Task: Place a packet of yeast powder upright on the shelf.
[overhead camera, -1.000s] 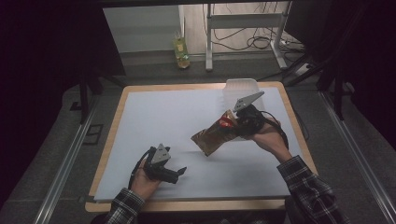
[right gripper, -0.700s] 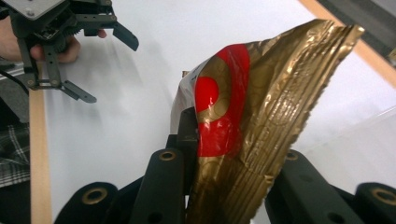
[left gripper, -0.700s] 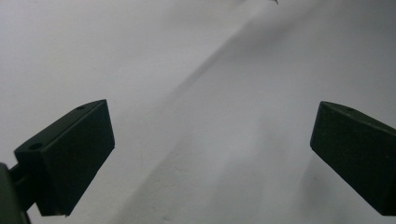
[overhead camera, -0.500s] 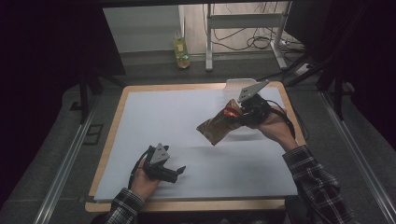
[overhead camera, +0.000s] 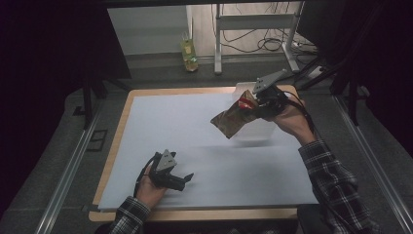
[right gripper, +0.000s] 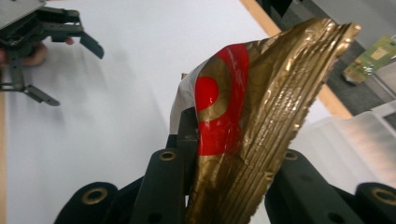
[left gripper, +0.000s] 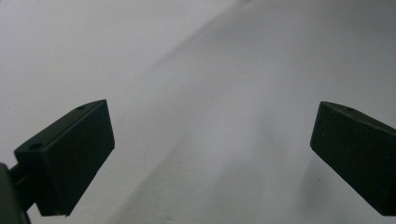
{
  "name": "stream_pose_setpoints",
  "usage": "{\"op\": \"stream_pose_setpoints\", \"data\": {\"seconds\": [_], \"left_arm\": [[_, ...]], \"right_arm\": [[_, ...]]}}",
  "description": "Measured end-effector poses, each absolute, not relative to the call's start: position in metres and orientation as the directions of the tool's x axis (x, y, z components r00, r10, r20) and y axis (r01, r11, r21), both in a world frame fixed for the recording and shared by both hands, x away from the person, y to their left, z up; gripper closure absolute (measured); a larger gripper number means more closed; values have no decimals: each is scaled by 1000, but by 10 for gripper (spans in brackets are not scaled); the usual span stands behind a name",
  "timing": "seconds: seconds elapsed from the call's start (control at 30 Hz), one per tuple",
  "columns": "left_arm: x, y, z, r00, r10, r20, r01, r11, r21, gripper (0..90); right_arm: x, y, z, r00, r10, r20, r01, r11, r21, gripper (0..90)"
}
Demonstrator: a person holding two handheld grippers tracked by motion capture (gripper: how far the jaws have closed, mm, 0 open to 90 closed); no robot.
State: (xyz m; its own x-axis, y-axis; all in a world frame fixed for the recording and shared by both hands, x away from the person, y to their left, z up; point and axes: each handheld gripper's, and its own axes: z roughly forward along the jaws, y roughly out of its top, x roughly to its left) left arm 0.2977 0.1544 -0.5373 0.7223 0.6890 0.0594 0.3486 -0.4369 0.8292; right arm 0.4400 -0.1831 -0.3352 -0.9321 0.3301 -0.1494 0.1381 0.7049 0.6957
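Note:
A crumpled gold snack bag [overhead camera: 233,120] with a red mark hangs in the air above the far right of the white sheet [overhead camera: 185,126]. My right gripper [overhead camera: 253,103] is shut on its upper end. In the right gripper view the bag [right gripper: 261,116] rises between the black jaws of my right gripper [right gripper: 224,172], pinched at its folded edge. Low over the sheet near the front left, my left gripper [overhead camera: 186,179] is open. Its two jaws stand wide apart in the left gripper view, with nothing but bare white sheet [left gripper: 201,93] between them. My left gripper [right gripper: 74,77] also appears in the right gripper view, far off.
A translucent white container [overhead camera: 258,129] stands at the back right of the table, just behind the hanging bag, and appears as [right gripper: 355,149] in the right gripper view. The wooden table rim [overhead camera: 122,122] frames the sheet. A yellow-green bottle [overhead camera: 190,53] stands on the floor beyond.
My right gripper has lifted the gold bag off the sheet and carried it up and toward the far right. The left gripper has stayed where it was.

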Motion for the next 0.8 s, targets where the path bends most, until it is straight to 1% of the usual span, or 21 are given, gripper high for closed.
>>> {"op": "stream_pose_setpoints", "data": {"seconds": [0.27, 0.3, 0.47, 0.8], "left_arm": [[298, 154, -538, 726, 686, 56, 349, -437, 829, 0], [298, 154, -537, 728, 683, 56, 347, -437, 830, 0], [298, 154, -538, 731, 680, 55, 346, -439, 829, 0], [298, 154, -539, 733, 679, 54, 351, -444, 825, 0]], "right_arm": [[453, -190, -321, -919, 350, -183, 134, 711, 690, 745], [457, -193, -317, -910, 367, -194, 136, 705, 696, 747], [465, -198, -313, -899, 388, -204, 148, 706, 693, 748], [487, -211, -310, -882, 380, -280, 117, 751, 650, 750]]}}
